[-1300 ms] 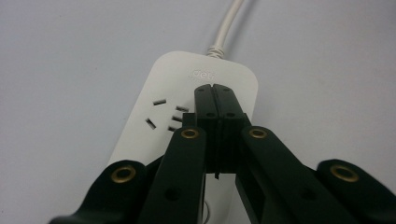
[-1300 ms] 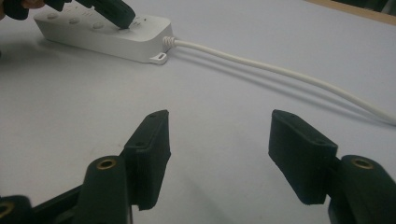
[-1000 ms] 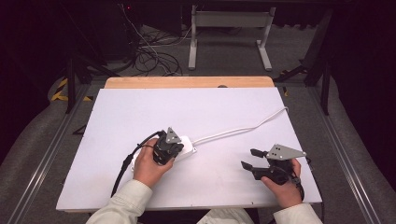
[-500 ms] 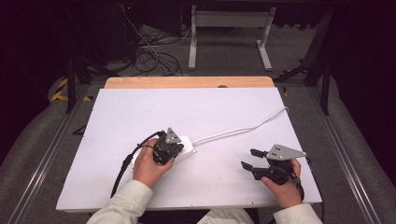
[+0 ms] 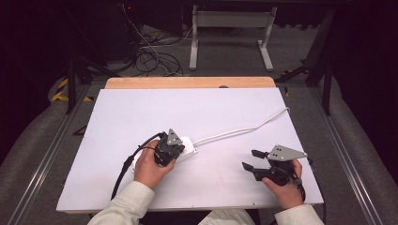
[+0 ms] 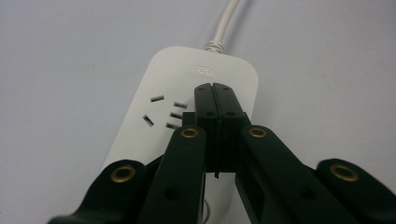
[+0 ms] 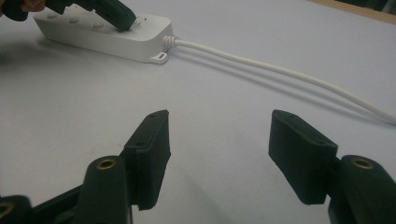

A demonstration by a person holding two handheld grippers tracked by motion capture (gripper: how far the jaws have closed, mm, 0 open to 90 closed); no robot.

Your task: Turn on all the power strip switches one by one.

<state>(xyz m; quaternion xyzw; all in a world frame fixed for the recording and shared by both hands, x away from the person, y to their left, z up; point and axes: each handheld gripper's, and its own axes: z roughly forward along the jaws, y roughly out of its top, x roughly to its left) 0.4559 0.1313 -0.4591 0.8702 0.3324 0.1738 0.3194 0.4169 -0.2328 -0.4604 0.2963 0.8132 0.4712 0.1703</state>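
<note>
A white power strip [image 6: 163, 74] lies on the white table, its cord [image 5: 244, 129] running off to the far right. My left gripper [image 6: 215, 88] is shut with nothing between the jaws. Its joined tips rest on the strip's top, beside a socket and near the cord end. In the high view the left gripper [image 5: 174, 149] covers most of the power strip [image 5: 189, 146]. My right gripper [image 5: 250, 159] is open and empty, low over the table's front right. The right gripper view has its jaws [image 7: 219, 121] wide apart, with the power strip [image 7: 93, 37] far off.
The white table board [image 5: 141, 112] has a wooden strip [image 5: 187, 82] along its far edge. The left gripper's black cable [image 5: 124, 166] trails toward the front edge. Dark floor with cables and a metal stand lies beyond the table.
</note>
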